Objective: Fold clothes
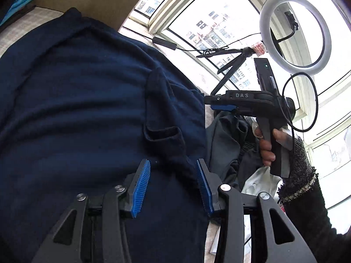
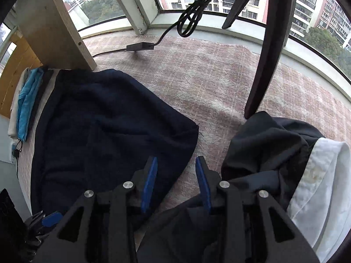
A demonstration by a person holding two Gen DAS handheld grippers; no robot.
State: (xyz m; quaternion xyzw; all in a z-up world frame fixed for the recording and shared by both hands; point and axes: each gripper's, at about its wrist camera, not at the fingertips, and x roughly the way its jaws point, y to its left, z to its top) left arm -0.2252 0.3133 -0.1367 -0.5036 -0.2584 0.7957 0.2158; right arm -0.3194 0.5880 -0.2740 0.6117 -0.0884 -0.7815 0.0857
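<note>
A navy blue garment [image 1: 76, 109] lies spread on the pink-white blanket [image 2: 208, 83]; it also shows in the right wrist view [image 2: 105, 127]. My left gripper [image 1: 173, 175] is open just above the garment, near a folded flap [image 1: 162, 129]. My right gripper [image 2: 176, 173] is open and empty over the blanket, at the garment's right edge. The right gripper also shows from the side in the left wrist view [image 1: 221, 103], held by a hand.
A heap of dark grey and white clothes [image 2: 285, 153] lies to the right. Folded blue and white items [image 2: 26, 100] sit at the far left. A ring light [image 1: 295, 32] on a tripod, a cable with an adapter [image 2: 140, 47], a wooden board [image 2: 52, 26] and windows stand beyond.
</note>
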